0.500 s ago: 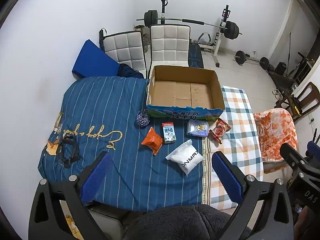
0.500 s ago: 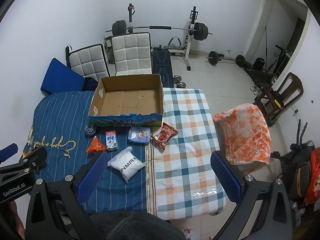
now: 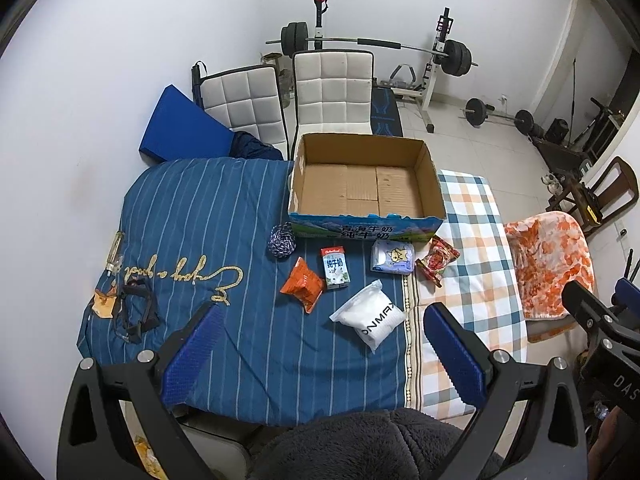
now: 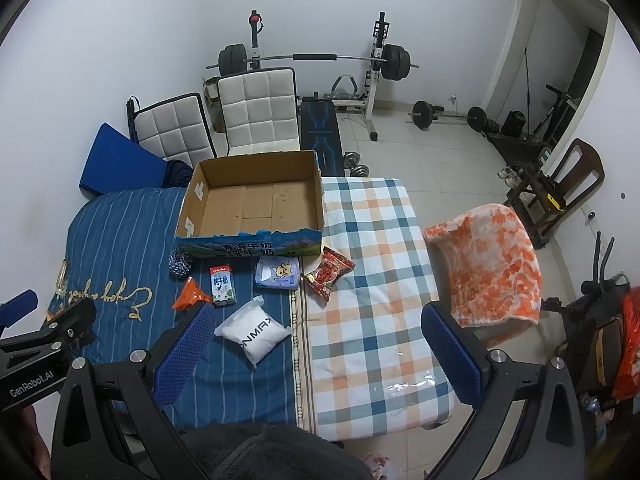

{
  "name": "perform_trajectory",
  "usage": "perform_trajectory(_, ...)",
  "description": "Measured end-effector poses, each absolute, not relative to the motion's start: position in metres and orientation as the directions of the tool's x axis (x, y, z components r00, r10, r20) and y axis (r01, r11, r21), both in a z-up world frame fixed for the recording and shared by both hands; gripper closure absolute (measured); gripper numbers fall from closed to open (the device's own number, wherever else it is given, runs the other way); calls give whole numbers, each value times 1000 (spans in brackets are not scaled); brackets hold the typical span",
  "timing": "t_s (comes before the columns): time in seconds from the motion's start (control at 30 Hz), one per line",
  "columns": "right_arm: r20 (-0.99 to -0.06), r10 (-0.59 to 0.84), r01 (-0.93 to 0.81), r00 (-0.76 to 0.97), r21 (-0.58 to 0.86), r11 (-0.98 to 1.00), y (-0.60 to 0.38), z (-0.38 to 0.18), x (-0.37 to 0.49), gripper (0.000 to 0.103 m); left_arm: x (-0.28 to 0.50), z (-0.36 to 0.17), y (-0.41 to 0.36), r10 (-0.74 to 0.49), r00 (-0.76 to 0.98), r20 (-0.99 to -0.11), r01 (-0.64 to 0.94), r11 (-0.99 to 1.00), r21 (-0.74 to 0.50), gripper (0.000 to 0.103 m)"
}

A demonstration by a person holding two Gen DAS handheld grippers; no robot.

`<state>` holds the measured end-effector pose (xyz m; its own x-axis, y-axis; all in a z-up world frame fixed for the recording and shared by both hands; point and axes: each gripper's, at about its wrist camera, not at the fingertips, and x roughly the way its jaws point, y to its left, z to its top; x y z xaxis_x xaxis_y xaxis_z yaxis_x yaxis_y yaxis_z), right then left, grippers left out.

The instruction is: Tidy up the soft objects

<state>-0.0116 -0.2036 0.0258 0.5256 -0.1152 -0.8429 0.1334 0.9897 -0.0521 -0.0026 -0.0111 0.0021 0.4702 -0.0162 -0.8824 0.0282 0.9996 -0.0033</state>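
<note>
An empty cardboard box [image 3: 433,184] [image 4: 318,192] stands at the far side of the covered table. In front of it lie a yarn ball [image 3: 282,241] [image 4: 179,262], an orange snack bag [image 3: 303,283] [image 4: 190,295], a milk carton [image 3: 335,268] [image 4: 222,285], a tissue pack [image 3: 392,257] [image 4: 277,273], a red snack bag [image 3: 437,261] [image 4: 329,273] and a white pouch [image 3: 369,317] [image 4: 252,333]. My left gripper [image 3: 320,346] is open and empty, held above the near edge. My right gripper [image 4: 316,350] is open and empty, above the checked cloth.
A blue striped cover [image 3: 192,216] and a checked cloth [image 4: 372,264] cover the table. Black straps [image 3: 136,312] and a small bottle [image 3: 114,250] lie at the left. An orange blanket [image 4: 488,264] drapes a chair at the right. Two white chairs [image 3: 332,92] and weights stand behind.
Both views have shifted only slightly; the objects lie where they were and both grippers remain open.
</note>
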Motion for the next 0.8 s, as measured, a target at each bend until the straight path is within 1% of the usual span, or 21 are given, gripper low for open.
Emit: perform_trajectory(0.8, -833, -127, 147, 539, -56, 988, -200, 33, -10, 0, -1, 4, -10, -29, 477, -879, 33, 999, -15, 0)
